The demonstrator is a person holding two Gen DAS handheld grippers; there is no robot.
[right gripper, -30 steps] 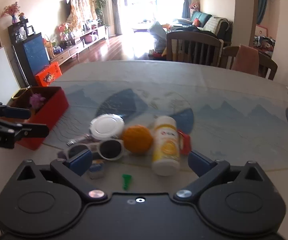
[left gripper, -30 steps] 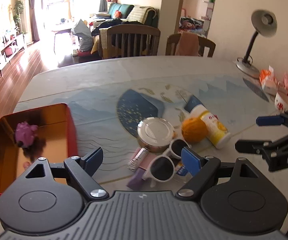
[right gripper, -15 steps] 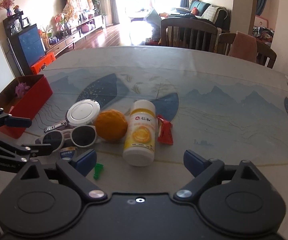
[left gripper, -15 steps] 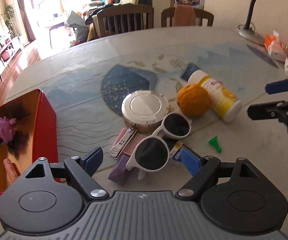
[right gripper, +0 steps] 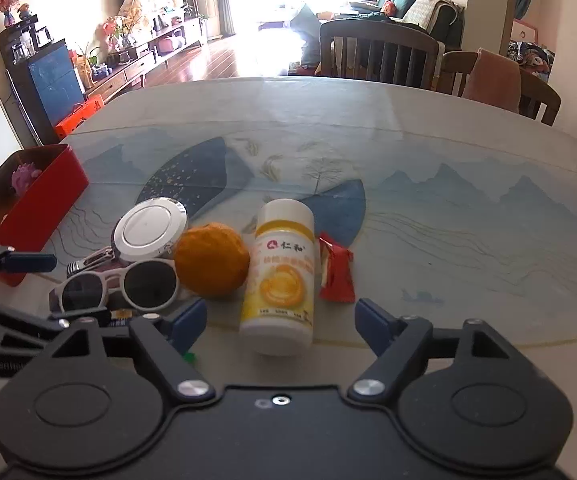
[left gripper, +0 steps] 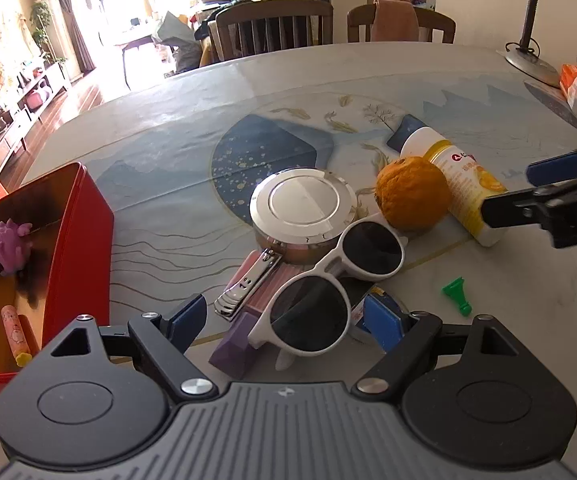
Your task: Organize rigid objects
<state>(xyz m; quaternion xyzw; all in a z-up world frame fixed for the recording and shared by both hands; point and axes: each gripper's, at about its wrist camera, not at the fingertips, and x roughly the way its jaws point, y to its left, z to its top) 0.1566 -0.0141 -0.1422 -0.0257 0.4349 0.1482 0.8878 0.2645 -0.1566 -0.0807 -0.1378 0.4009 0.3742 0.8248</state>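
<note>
sunglasses point(left gripper: 330, 280), tin point(left gripper: 302, 210), orange ball point(left gripper: 412, 194), bottle point(right gripper: 280, 276) and nail clippers point(left gripper: 246, 282) lie clustered mid-counter point(left gripper: 160, 128), unsorted. red box point(left gripper: 78, 240) holds only a purple toy point(left gripper: 8, 246) and a small tube. left claw point(left gripper: 284, 316) gapes around the sunglasses, right claw point(right gripper: 280, 320) around the bottle; both empty.
</note>
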